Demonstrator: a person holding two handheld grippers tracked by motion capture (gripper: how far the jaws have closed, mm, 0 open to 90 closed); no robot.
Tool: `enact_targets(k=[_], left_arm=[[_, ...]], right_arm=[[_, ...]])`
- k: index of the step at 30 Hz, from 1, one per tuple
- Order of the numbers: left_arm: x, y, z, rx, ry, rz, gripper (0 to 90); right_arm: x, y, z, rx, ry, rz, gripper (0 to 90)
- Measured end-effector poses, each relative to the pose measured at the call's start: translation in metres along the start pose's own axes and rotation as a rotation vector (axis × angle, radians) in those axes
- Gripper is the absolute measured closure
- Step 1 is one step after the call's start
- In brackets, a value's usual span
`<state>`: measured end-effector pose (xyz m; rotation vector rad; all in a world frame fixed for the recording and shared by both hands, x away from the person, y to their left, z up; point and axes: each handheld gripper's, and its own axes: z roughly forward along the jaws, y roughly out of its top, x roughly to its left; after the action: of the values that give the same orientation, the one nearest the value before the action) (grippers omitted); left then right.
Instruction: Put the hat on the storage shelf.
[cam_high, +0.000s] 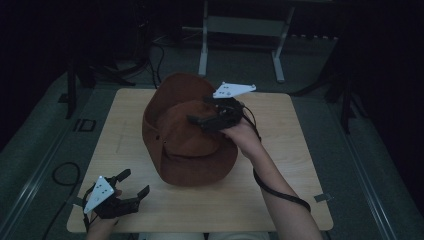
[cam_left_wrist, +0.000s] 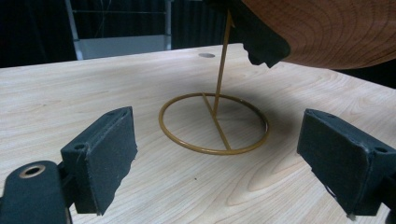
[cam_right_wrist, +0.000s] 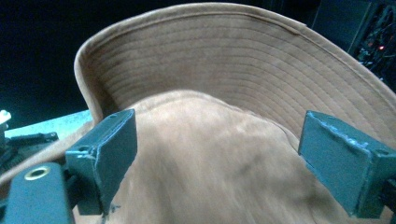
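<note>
Brown hat seated on gold stand – right gripper wide open just above its crown, holding nothing – left gripper open, empty, well apart.

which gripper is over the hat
The right gripper, jaws open above the brown hat. The left gripper sits apart at the table's near corner.

Dark lab: lone table, floor cables
</note>
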<state>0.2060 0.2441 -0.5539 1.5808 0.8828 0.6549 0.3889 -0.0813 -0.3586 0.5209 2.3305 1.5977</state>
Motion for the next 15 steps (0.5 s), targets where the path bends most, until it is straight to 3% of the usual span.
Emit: enact_targets(k=[15], left_arm=[[0.001, -0.003, 0.002, 0.022, 0.010, 0.026, 12.4]], right_arm=[[-0.018, -0.035, -0.047, 0.000, -0.080, 0.029, 13.2]])
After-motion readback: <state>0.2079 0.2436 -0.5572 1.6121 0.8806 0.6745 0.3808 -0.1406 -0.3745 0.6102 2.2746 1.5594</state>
